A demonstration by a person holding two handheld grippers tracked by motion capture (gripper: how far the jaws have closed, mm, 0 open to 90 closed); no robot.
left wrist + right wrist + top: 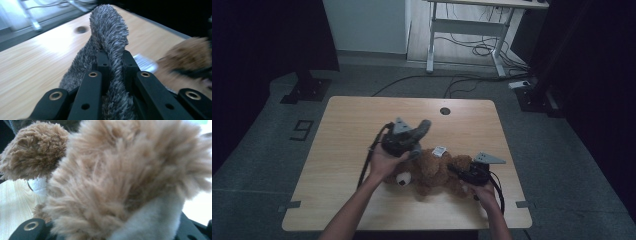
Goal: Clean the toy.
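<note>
A pale wooden table carries a brown teddy bear lying just toward six o'clock of centre. The right gripper, at the bear's three o'clock, is clamped on a tan, grey-padded limb. The left gripper, at eleven o'clock, has its jaws closed on a grey fuzzy piece, lifted clear. Judged mid-pull, the next move calls for the bear being held firmly. A white tag bears no legible writing; a "9" marks the floor.
</note>
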